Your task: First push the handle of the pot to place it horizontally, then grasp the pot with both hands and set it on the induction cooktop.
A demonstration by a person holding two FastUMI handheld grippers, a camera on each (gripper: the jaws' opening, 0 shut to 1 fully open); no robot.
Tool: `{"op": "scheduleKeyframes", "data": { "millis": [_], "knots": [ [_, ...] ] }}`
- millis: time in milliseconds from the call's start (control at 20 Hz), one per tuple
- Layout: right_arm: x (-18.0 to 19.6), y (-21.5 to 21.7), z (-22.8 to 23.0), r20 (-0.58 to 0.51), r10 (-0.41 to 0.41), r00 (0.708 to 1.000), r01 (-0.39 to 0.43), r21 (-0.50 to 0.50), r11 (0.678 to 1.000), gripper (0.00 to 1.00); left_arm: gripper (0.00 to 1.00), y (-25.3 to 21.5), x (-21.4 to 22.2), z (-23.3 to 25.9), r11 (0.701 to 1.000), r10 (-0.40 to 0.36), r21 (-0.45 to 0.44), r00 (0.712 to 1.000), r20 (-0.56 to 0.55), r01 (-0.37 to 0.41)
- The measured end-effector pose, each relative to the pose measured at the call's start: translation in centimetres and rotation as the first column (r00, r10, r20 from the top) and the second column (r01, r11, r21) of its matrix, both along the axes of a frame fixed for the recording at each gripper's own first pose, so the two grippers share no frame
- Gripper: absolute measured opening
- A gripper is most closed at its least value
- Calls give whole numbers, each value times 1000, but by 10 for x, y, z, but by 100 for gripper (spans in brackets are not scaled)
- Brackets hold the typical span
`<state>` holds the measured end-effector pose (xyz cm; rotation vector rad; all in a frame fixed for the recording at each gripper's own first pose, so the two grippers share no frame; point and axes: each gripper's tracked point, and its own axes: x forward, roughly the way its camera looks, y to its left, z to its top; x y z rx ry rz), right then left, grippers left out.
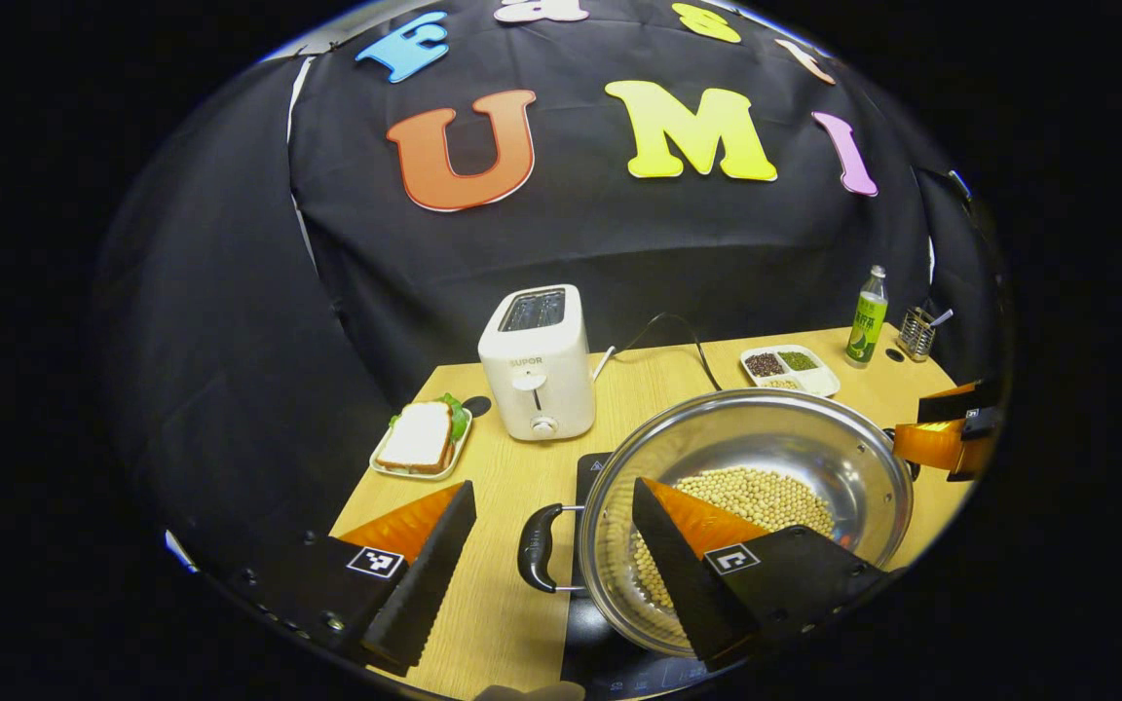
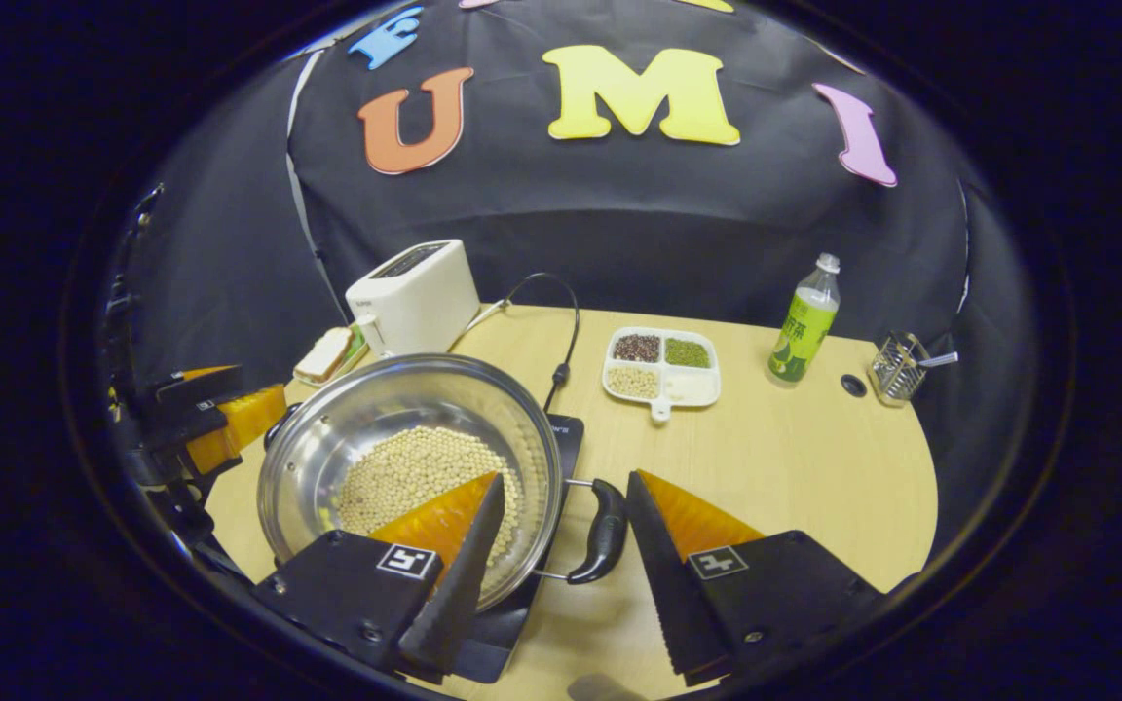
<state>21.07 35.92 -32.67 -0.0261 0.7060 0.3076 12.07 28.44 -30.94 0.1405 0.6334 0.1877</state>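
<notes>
the shiny steel pot of pale beans (image 1: 746, 506) sits on the black induction cooktop (image 1: 592, 477) as the left tool (image 1: 551, 545) and right tool (image 2: 561, 545), both open, straddle its black side handles, apparently releasing it.

Left hand-held gripper (image 1: 551, 545), right hand-held gripper (image 2: 561, 535): jaws spread.

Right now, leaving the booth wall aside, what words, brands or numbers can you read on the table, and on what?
"SUPOR": on the front of the white two-slot toaster.
Label on the green plastic drink bottle: print too blurred to read.
Small pale marks on the black induction cooktop: too small to read.
</notes>
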Motion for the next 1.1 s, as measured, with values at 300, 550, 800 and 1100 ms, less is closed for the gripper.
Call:
{"op": "scheduleKeyframes", "data": {
  "millis": [300,550,800,1100],
  "knots": [
    [-17,-17,35,72,-5,997,5,1,1000,80,96,-14,-9,46,999,-25,31,996,88,22],
    [-34,-39,76,150,-26,988,25,10,1000,80,96,-37,-22,96,998,-53,39,982,180,47],
    [-57,-65,129,245,-56,968,47,42,998,96,96,-73,-37,145,997,-72,11,961,269,72],
    [-87,-116,197,362,-96,927,75,71,995,100,96,-132,-49,209,993,-111,7,923,369,117]
  ]
}}
